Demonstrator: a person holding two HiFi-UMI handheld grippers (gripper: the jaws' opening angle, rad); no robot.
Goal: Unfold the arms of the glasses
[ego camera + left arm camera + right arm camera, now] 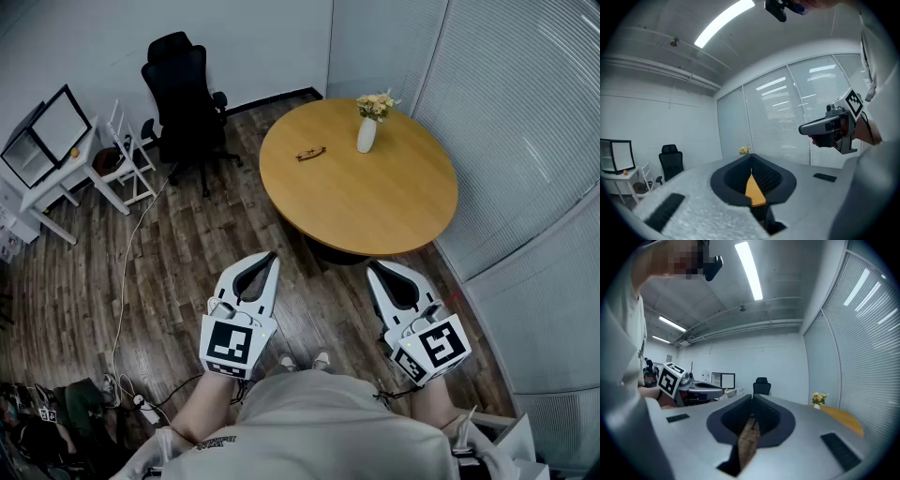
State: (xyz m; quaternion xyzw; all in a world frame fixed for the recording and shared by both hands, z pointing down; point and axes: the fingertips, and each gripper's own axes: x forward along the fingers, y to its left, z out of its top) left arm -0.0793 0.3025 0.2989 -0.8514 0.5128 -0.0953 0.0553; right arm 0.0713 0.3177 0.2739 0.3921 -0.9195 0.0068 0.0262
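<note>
- The round counter [394,211] is being faced from well away, so the approach step is judged to be in hand.
- The left claw [270,257] and the right claw [373,268] are being held closed and empty.
- The glasses [310,153] are lying at the counter's far left; a reach there is being called for.

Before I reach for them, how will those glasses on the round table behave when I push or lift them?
The glasses look small and thin-framed, so probably light and easily bent. On the smooth table top they would likely slide when nudged. They lie low and flat, so rolling seems unlikely.
</note>
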